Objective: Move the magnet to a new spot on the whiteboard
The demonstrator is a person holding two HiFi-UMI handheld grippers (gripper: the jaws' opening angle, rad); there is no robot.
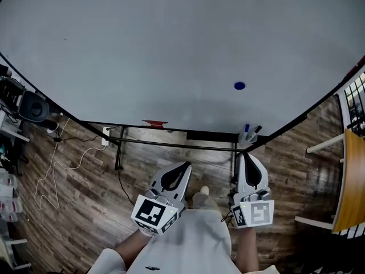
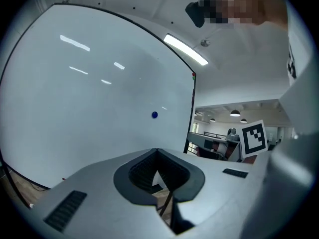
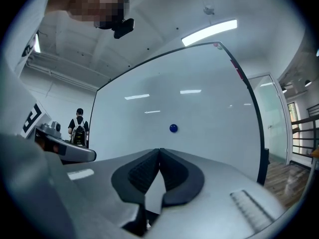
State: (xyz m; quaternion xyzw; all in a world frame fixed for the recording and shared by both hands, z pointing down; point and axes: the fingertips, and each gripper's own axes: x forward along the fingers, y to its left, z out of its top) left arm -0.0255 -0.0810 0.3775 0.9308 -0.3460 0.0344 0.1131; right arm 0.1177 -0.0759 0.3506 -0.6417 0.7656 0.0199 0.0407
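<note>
A small round blue magnet [image 1: 239, 85] sticks to the large whiteboard [image 1: 171, 50], toward its lower right. In the left gripper view the magnet [image 2: 154, 115] shows right of centre on the board; in the right gripper view the magnet [image 3: 173, 128] sits just above the jaws. My left gripper [image 1: 183, 165] and right gripper [image 1: 246, 156] are held side by side in front of the board, well short of it. Both are shut, tips meeting, nothing between them. The left gripper [image 2: 157, 151] and right gripper [image 3: 160, 150] each point toward the board.
A marker tray with pens [image 1: 249, 134] hangs at the board's lower right, and a red eraser [image 1: 154, 123] lies on the ledge. A board stand [image 1: 171, 145] crosses the wooden floor. A cable [image 1: 57, 176] trails at left. A wooden table [image 1: 351, 181] stands at right.
</note>
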